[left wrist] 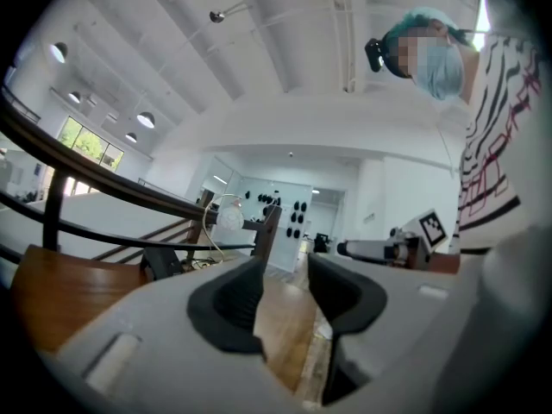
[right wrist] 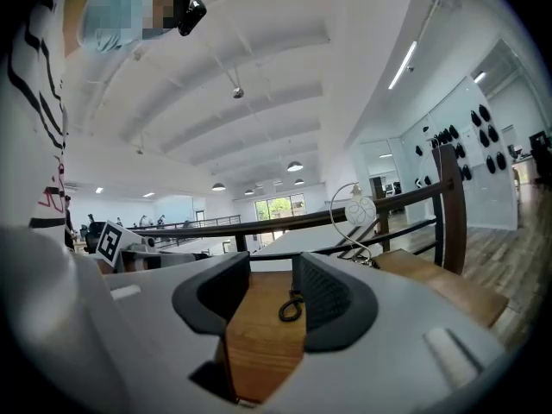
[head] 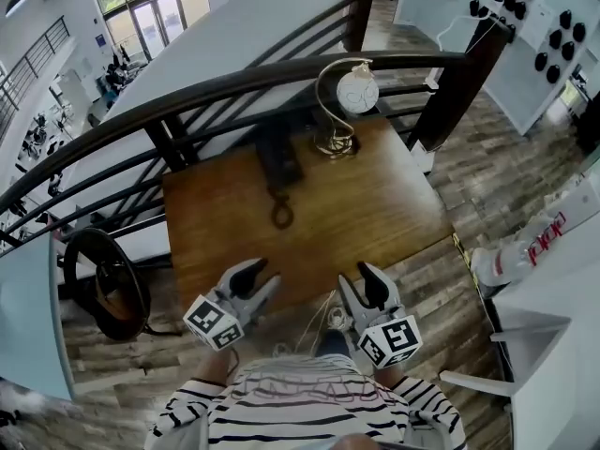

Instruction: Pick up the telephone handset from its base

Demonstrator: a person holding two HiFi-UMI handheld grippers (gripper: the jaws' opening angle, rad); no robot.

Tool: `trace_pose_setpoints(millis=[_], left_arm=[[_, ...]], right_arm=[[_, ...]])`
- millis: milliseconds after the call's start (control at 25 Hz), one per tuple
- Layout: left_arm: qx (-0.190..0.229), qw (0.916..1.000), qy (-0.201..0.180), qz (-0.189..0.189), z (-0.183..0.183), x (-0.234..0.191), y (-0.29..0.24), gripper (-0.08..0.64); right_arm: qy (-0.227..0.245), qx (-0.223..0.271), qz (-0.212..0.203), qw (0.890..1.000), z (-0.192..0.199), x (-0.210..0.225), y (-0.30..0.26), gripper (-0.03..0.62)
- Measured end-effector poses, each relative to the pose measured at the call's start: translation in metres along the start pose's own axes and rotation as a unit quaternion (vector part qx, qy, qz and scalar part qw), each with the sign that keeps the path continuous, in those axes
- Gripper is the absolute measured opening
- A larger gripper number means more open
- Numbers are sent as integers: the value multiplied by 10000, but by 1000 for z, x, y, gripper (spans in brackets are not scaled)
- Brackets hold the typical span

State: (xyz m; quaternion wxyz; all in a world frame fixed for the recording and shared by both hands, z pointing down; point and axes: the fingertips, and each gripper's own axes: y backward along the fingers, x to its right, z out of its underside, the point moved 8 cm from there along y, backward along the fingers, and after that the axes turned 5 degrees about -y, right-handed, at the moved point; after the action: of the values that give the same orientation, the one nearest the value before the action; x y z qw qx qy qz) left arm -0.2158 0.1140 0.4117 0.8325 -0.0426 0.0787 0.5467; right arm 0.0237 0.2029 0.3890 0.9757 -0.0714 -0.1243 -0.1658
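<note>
Striped shirt (head: 309, 403) fills the bottom edge of the head view, cut off by the frame. Just ahead of it both grippers hang at the near edge of a brown wooden table (head: 384, 204).

The left gripper (head: 261, 277) has its jaws well apart with nothing between them. In its own view only bare wood grain shows in the gap between the curved black pads. The right gripper (head: 361, 283) is likewise wide open and empty. In its view the gap frames plain wood and, far ahead, a small black loop of cord (right wrist: 291, 307).

The handset (head: 275, 148) lies well ahead of both grippers, slightly nearer the left one's line. It rests on its base (head: 284, 176) at the table's far side. The two merge into one dark, blurred oblong, so I cannot tell where one ends and the other begins. From the left gripper's view only a dark corner of it peeks out beyond the left jaw, the rest hidden by the grey jaw body.

Ahead of the right gripper stands a lamp (head: 345, 101), a thin golden hoop carrying a white globe. Behind it runs a dark, smooth railing (head: 234, 87).

Each gripper carries a cube with square black-and-white markers, and each shows at the edge of the other's view.
</note>
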Motion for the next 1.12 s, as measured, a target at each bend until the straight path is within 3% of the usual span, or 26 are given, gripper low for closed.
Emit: trace_pose_setpoints(millis=[600,840,1120], left_arm=[[276,9899,-32,-1387,5,-40,-112,164],[331,9826,-121,-1826,5,-55,-143,164],[419,9750,-88,-2182,-1,-90,-156,164]], right_arm=[[319,-489,-1243,9905,-35,143,-86,170],[527,-608,-1795,9805,-45,174,-122,170],[617,-655,-2075,9741,-47,191,-166,170]])
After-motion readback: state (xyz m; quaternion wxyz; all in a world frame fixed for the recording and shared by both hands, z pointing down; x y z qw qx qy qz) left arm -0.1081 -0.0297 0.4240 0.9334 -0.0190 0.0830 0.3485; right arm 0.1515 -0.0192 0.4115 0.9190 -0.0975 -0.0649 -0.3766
